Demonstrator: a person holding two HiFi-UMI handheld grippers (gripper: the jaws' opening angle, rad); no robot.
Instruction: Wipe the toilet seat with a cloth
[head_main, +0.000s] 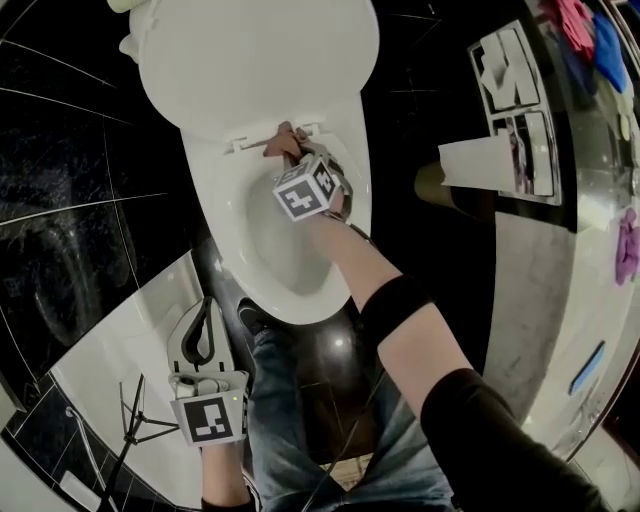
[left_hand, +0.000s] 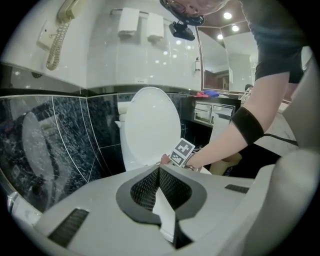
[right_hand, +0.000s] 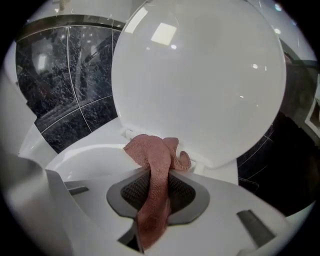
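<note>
The cloth, a pinkish woven rag, sat bunched at the back of the seat, right against the foot of the raised lid and beside the hinge. The right gripper was clenched on it: in the right gripper view I saw the rag run up between the two dark pads and spill out past their tips onto the white ring. From the head view that gripper reached over the bowl, tilted downward, with its marker cube above the bowl's far side and the rag's end poking out toward the lid. My bare forearm ran back from it to a black band at the elbow and a dark sleeve. The left gripper hung well apart from the toilet, low at the near left over a pale surface, with its own cube nearest me. Its jaws were closed, and the left gripper view showed a white strip pinched between them; what the strip was made of I could not tell. Beyond the toilet stood a black tiled wall, with a corded phone and two paper holders on the white wall above. To the right ran a counter with bright rags piled at its far end.
</note>
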